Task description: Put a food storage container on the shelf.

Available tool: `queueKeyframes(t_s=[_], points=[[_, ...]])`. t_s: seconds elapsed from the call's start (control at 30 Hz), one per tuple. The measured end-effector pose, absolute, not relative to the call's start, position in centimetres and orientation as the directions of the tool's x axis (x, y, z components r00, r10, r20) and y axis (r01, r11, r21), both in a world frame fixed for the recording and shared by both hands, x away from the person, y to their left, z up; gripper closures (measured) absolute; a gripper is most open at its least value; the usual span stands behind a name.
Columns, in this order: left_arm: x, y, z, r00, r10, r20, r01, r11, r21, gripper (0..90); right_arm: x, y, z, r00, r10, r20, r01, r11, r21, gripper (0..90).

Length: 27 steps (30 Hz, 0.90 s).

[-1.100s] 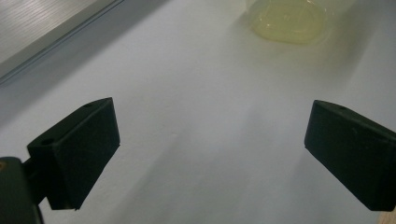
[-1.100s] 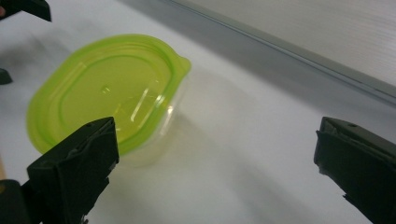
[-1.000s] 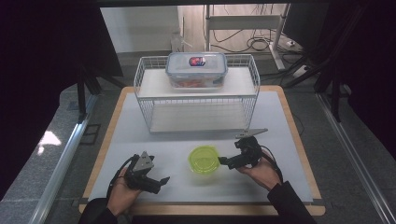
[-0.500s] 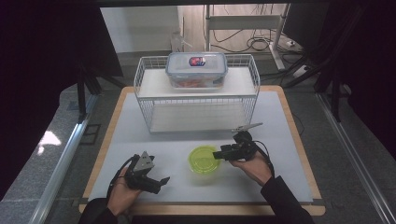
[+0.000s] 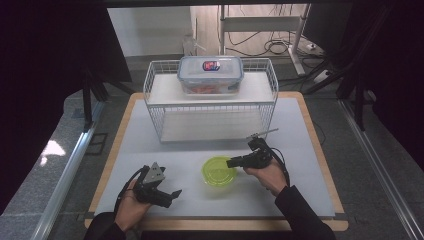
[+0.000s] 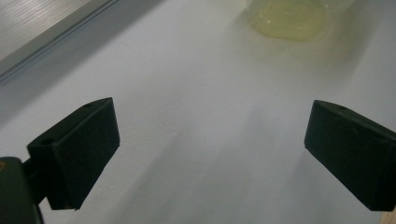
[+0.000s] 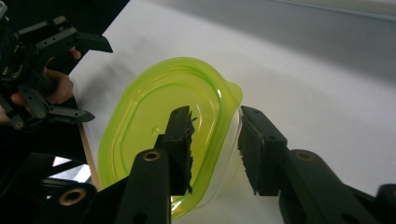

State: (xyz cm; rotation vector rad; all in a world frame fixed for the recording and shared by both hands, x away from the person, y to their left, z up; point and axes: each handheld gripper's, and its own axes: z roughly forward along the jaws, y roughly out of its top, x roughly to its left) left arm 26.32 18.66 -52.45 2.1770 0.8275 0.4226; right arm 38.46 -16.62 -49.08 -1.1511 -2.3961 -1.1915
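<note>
The step in hand is the grasp: the right claw (image 7: pixel 215 149), its jaws just closing, straddles the rim of the round yellow-green translucent plastic lid (image 5: pixel 219 170) lying mid-surface, not clearly pinching yet. Next it likely needs a firm pinch before lifting; the left claw (image 6: pixel 210 154) rests spread nearby.

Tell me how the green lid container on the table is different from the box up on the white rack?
The round container with the lime-green lid sits low on the white table mat; the rectangular box rests on top of the wire rack. Its lid is bright green, while the box has a clear lid with blue-grey edges and a label. The right hand-held gripper straddles the green lid's rim; the box is untouched. Both are see-through plastic food containers with lids on.
</note>
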Motion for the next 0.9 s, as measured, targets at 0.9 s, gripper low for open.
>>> queueKeyframes(t_s=[0.9], points=[[26.3, 18.6, -52.4, 0.736, 0.675, 0.043, 0.423, -0.509, 0.749, 3.5, 38.1, -16.9, -48.0, -0.632, 0.517, 0.577, 0.766, 0.303, 0.567, 82.6]])
